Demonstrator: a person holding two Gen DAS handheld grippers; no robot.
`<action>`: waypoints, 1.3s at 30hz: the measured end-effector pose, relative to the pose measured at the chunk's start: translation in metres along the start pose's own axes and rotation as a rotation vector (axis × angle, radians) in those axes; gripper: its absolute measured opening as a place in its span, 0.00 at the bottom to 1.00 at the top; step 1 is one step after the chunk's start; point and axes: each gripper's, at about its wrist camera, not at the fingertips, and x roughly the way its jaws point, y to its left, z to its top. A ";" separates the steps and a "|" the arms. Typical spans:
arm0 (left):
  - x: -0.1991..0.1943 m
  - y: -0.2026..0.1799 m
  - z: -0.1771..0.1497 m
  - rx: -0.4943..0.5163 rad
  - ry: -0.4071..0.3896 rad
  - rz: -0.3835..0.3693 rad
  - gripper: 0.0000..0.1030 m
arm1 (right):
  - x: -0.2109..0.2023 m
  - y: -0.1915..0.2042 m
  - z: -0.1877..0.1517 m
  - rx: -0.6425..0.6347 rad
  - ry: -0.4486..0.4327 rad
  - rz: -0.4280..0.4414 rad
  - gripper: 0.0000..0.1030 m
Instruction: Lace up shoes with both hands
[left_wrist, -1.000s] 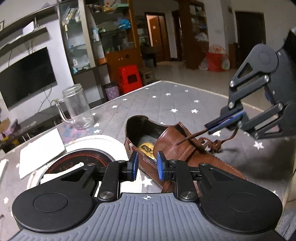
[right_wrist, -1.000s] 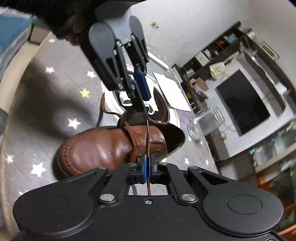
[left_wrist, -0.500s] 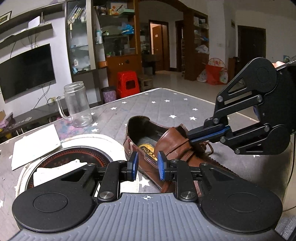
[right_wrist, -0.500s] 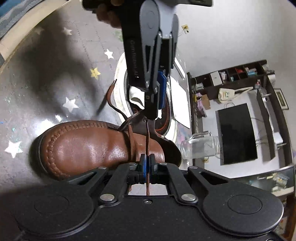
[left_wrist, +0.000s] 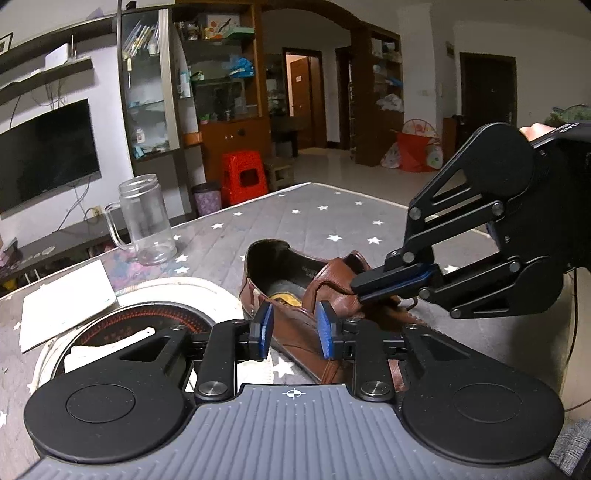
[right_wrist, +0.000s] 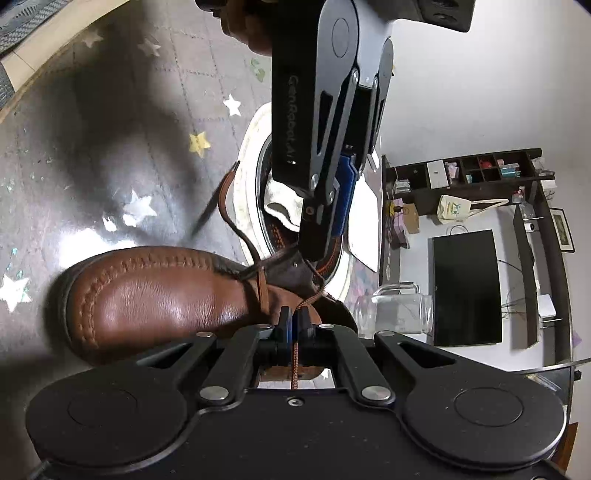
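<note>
Since the earlier frames the right gripper (left_wrist: 397, 286) has been brought lower and closer to the tongue of the brown leather shoe (right_wrist: 159, 295), and the left wrist view has been levelled. The shoe is laid on the grey star-printed worktop (left_wrist: 325, 221), just beside a round white-rimmed cooker plate (left_wrist: 147, 310); whether the two touch cannot be told. The right gripper's fingers (right_wrist: 283, 326) are seen clenched on one end of the thin brown shoelace (right_wrist: 295, 363), which is stretched from the eyelets through the pads. The left gripper (left_wrist: 293, 330) is held with its blue-padded fingers (left_wrist: 264, 330) released and apart, empty, poised over the near side of the shoe opening. The other lace end (right_wrist: 225, 192) is left loose, curled upward off the shoe's side toward the cooker plate. A clear glass mug with handle (left_wrist: 146, 221) is stood well behind the shoe, and a white paper sheet (left_wrist: 62, 295) is laid near the plate
</note>
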 end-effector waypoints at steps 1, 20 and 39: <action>0.000 0.000 0.000 0.001 0.001 -0.001 0.27 | -0.001 0.000 -0.001 -0.002 0.001 -0.001 0.02; 0.003 -0.011 -0.004 -0.006 0.004 0.002 0.29 | 0.004 0.007 -0.005 -0.026 0.031 0.005 0.02; 0.008 -0.006 -0.001 -0.003 0.016 0.015 0.31 | 0.008 0.009 0.000 -0.109 0.043 0.006 0.02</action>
